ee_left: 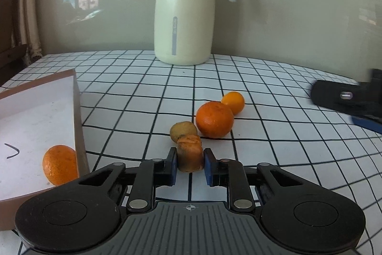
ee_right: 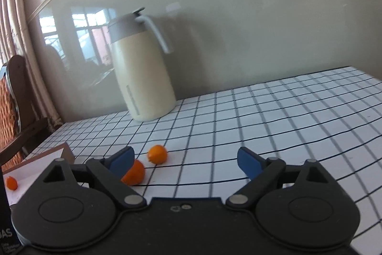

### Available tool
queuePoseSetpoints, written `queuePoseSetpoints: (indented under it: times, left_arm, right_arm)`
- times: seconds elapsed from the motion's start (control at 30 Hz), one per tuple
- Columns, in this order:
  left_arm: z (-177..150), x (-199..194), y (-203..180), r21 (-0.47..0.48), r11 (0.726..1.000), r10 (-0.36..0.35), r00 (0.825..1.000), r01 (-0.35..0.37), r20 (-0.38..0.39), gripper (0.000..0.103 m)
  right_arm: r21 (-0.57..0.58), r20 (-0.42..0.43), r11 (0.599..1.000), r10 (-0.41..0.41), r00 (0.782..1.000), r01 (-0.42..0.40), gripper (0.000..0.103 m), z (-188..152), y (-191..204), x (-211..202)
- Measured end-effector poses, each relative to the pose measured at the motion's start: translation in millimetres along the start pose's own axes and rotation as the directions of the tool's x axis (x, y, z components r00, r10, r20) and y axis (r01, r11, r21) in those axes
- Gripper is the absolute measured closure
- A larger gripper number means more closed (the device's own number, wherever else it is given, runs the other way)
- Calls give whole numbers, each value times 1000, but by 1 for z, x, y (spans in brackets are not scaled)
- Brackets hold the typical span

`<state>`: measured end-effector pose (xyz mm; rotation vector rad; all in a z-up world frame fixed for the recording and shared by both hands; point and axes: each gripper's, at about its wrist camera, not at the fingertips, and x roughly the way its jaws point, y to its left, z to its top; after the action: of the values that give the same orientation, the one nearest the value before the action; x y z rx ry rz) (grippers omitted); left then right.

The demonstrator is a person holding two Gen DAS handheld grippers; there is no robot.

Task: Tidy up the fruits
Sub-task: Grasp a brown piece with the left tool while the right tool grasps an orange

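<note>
Left gripper (ee_left: 190,163) pinches brownish fruit (ee_left: 190,155) — right gripper (ee_right: 185,161) (jaws spread) empty.

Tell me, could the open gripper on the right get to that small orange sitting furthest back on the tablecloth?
Probably yes. The right gripper has its jaws spread wide and holds nothing, and the small orange lies just ahead between its fingers' line, on bare tablecloth. Only the bigger orange beside it sits close.

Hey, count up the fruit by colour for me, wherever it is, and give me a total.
Orange: 3, one in the box, a large one and a small one on the table
Yellow-brown: 1
Brownish piece in the left tongs: 1
Total: 5
</note>
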<state>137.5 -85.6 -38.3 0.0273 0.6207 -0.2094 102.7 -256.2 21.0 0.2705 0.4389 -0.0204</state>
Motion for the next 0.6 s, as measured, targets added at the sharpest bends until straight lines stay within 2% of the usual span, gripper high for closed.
queuePoseSetpoints:
  times: [0.3,0.43,0.6]
  left_arm:
    - [-1,-2,8,1,1000,-2,1000,2,3,80]
    - [-1,-1,11,-4,1000,17,1000,-17,7,80]
    - [-1,-1,12,7,1000,24,1000,-24,7,80]
  right_arm:
    - [-69,-92,996,45,995,-51,37,-4,25,30]
    - [-88,-139,994,58,989,-71,54,-5,33,43]
    - [-99,-181,989,90,979,-109,57,-4,43,56]
